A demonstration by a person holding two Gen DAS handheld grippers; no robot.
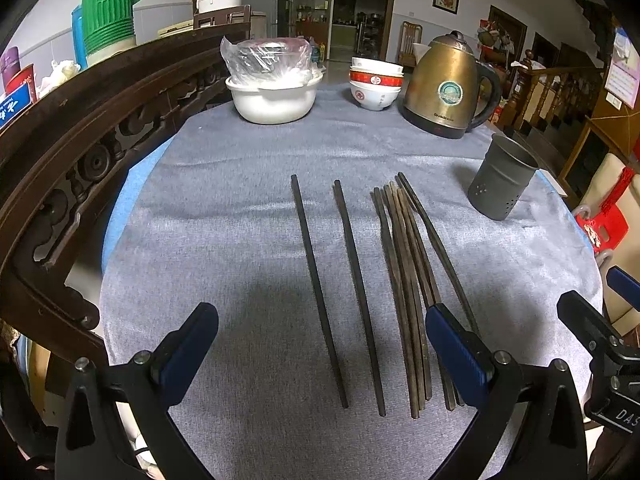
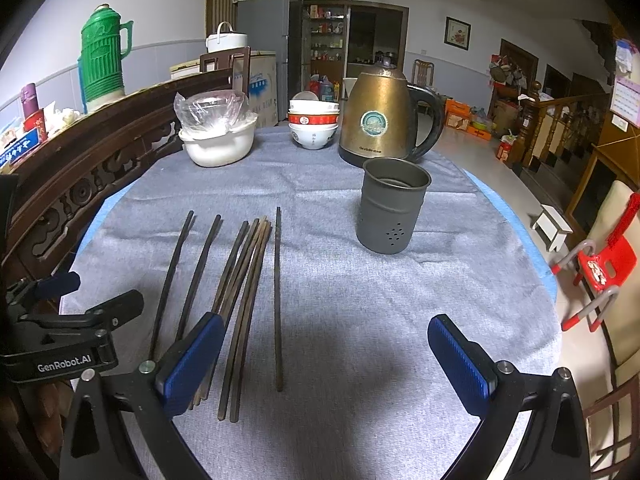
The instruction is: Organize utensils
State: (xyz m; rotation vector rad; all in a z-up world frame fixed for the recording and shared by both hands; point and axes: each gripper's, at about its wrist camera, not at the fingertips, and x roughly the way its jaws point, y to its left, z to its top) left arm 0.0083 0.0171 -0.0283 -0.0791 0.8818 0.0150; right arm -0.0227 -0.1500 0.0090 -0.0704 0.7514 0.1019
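Round table under a grey-blue woven cloth (image 2: 360,300), set beside a carved dark wooden rail (image 1: 80,152) in a tiled living room. On the cloth stand a brass-coloured electric kettle (image 2: 380,120) and a perforated grey metal holder cup (image 2: 390,210); the dark wooden chopsticks (image 2: 244,292) lie flat left of the cup, well apart from it. Left gripper (image 1: 322,338) and right gripper (image 2: 326,350) both hover spread wide, grasping nothing.

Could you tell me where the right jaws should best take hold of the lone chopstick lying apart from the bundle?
Probably mid-shaft on the lone chopstick, coming from above: it lies flat on the cloth with bare cloth on both sides.
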